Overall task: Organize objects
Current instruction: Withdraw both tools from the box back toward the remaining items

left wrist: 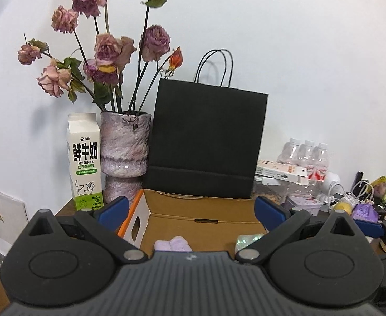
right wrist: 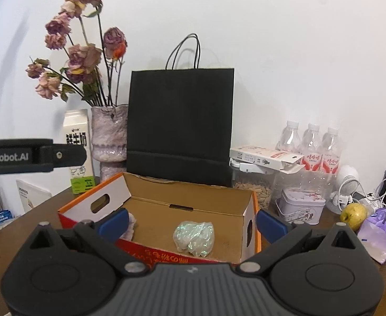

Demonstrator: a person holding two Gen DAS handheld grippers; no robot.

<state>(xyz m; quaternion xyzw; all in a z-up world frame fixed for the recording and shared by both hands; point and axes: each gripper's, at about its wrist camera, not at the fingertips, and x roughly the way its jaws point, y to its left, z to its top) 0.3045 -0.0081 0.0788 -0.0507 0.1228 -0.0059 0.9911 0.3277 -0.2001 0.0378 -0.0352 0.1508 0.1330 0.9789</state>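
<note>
Two things already inside the open brown cardboard box with orange rim and white end flaps (right wrist: pixel 193 202): a crumpled iridescent plastic wrapper (right wrist: pixel 195 238) on the box floor toward its right end, and a soft lilac fabric bundle (left wrist: pixel 173 243) toward its left end, half hidden behind a blue pad in the right wrist view. Judged part done, then, with a good deal left

Still out on the brown wooden table (right wrist: pixel 21 226), near its right edge: a yellow-green apple (right wrist: pixel 354 214), a translucent purple plastic bag (right wrist: pixel 381 233) just beside it, a small lilac printed tin (right wrist: pixel 302 205) close to the box's right end, a tangle of white cables behind. Along the back edge, by the wall: tall black paper carrier bag (left wrist: pixel 206 142), mottled pink ceramic vase of dried roses (left wrist: pixel 124 144), white-and-green milk carton (left wrist: pixel 84 163), three clear water bottles (right wrist: pixel 311 144). Unclear which of these belong in the box

Left gripper (left wrist: pixel 190 209) spread wide over the box, nothing between its blue pads. Right gripper (right wrist: pixel 191 222) likewise spread wide and empty, poised at the box's near wall
</note>
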